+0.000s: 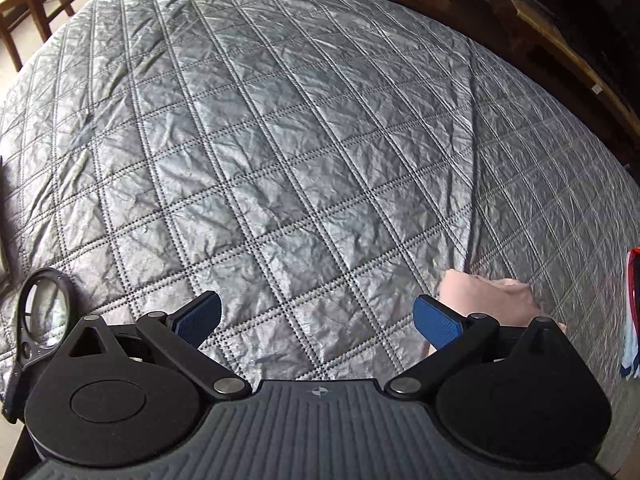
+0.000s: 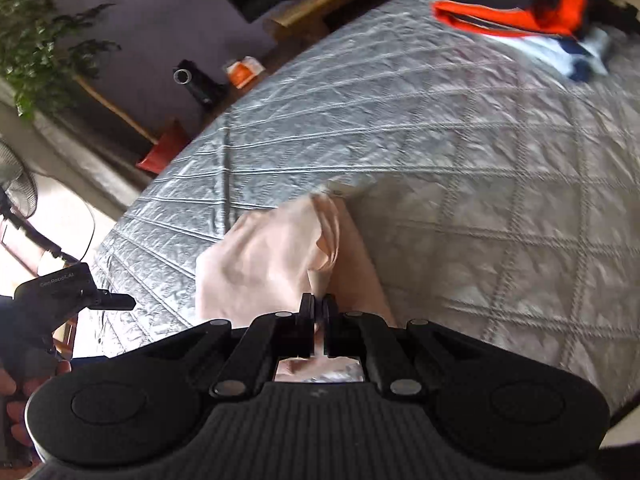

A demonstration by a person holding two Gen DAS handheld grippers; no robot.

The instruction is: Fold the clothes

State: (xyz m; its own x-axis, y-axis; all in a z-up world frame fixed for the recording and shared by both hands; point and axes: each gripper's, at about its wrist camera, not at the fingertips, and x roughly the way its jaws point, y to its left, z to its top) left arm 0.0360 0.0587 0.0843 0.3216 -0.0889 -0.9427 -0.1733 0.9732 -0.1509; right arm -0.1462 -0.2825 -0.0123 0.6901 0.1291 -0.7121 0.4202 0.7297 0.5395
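A grey quilted bedspread [image 1: 280,140] fills the left wrist view; the left gripper [image 1: 316,318] is held above it with jaws spread wide and nothing between them, the pink garment [image 1: 486,298] lying just beside its right finger. In the right wrist view, the right gripper [image 2: 317,312] is seen clamped on a bunched fold of that garment, other clothes [image 2: 520,20] piled well apart. A free corner should probably be taken by the left, so the cloth can be spread flat before folding.

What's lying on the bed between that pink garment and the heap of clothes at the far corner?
Nothing: in the right wrist view, only bare grey quilted bedspread stretches between the pink garment and the clothes pile.
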